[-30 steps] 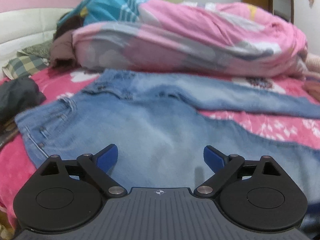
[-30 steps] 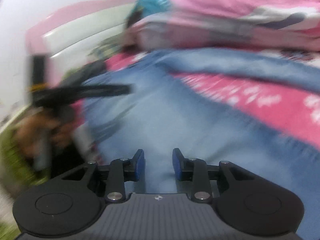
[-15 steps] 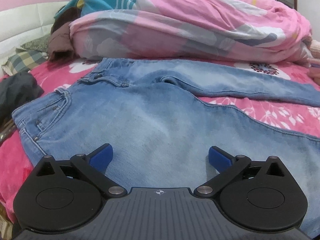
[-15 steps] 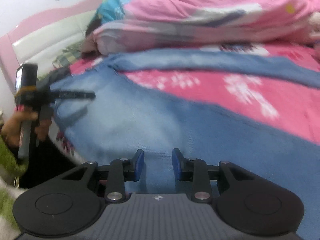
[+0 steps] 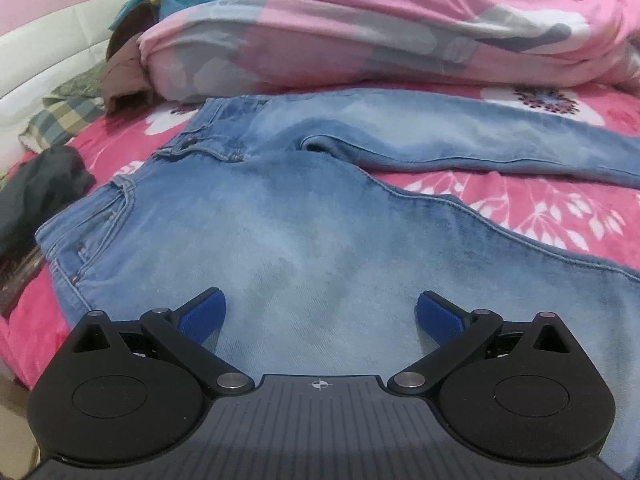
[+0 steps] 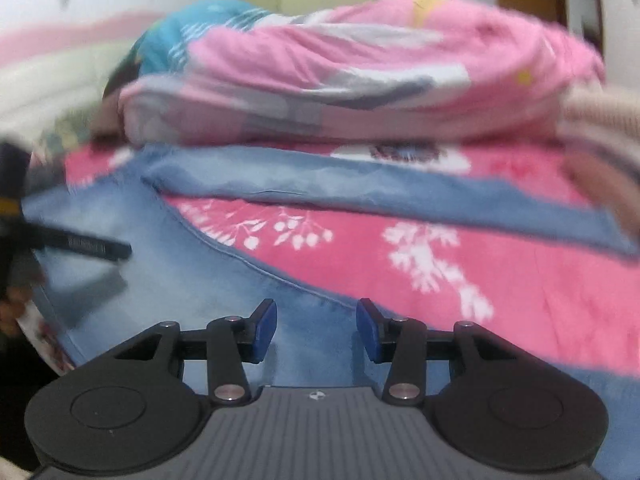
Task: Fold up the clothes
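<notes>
- Jeans (image 5: 288,232), light-washed blue denim, lie spread flat on a pink floral bedsheet (image 5: 560,216); waistband toward the left in the left wrist view, legs running off to the right.
- Far leg angles away from the near one, a wedge of bedsheet showing between them.
- Left gripper (image 5: 322,312) hovers over the near thigh area, jaws spread as wide as they go, having just finished opening; only flat denim below the gap, blue pads (image 5: 202,314) not pressing on anything.
- Right gripper (image 6: 316,326) sits over the near leg by its inner seam, jaws part open and just widened; no cloth pinched between them.
- Right wrist view, heavily blurred, shows the other gripper's black finger (image 6: 86,245) reaching over the denim at far left.
- Rolled pink quilt (image 5: 400,40) lies beyond the jeans, along the back of the bed.
- Dark garment (image 5: 40,184) and checked cloth (image 5: 60,120) sit left of the waistband, near the white and pink headboard (image 5: 48,56).
</notes>
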The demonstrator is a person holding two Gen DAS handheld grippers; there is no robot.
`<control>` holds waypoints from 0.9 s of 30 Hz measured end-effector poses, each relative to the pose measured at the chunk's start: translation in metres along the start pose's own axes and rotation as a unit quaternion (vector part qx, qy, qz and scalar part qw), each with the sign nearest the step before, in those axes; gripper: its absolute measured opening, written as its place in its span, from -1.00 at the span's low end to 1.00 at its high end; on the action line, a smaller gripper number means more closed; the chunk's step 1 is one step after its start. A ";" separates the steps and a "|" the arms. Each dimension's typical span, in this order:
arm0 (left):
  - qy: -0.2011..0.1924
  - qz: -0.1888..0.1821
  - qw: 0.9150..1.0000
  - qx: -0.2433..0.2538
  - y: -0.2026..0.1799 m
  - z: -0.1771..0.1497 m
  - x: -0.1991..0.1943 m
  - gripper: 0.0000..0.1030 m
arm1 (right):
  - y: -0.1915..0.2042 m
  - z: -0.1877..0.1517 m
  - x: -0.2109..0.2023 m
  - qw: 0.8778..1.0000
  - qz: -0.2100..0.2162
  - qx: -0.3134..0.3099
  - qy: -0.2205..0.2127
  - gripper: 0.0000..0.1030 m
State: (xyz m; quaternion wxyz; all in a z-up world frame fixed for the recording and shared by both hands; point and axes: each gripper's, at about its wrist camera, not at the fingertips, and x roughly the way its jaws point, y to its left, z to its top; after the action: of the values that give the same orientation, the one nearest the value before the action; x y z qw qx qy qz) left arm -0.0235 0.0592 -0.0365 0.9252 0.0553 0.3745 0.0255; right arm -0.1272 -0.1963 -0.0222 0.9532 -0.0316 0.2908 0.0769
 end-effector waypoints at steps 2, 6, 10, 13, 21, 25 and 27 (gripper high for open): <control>0.009 0.004 1.000 -0.009 0.000 0.002 0.001 1.00 | 0.012 -0.005 0.009 0.999 -0.007 -0.031 0.006 0.31; 0.023 0.013 0.999 -0.020 -0.002 0.003 0.002 1.00 | 0.021 -0.017 0.023 0.998 -0.025 -0.062 0.022 0.64; 0.028 0.023 0.999 -0.023 -0.007 0.004 0.002 1.00 | 0.007 -0.017 0.029 0.999 -0.021 -0.021 0.041 1.00; 0.030 0.026 0.999 -0.024 -0.007 0.005 0.002 1.00 | 0.001 -0.016 0.027 0.999 -0.012 -0.001 0.048 1.00; 0.031 0.029 0.999 -0.024 -0.009 0.005 0.002 1.00 | 0.004 -0.001 0.021 0.998 -0.012 0.002 0.056 1.00; 0.034 0.030 0.999 -0.024 -0.008 0.005 0.003 1.00 | 0.003 0.012 0.018 1.000 -0.005 0.009 0.028 1.00; 0.034 0.030 0.999 -0.024 -0.009 0.006 0.003 1.00 | 0.004 0.016 0.023 1.000 -0.011 0.008 0.025 1.00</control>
State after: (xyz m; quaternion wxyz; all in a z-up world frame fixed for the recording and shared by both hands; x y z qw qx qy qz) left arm -0.0173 0.0504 -0.0358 0.9118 0.0434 0.4033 0.0644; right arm -0.0997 -0.1881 -0.0218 0.9467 -0.0288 0.3147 0.0630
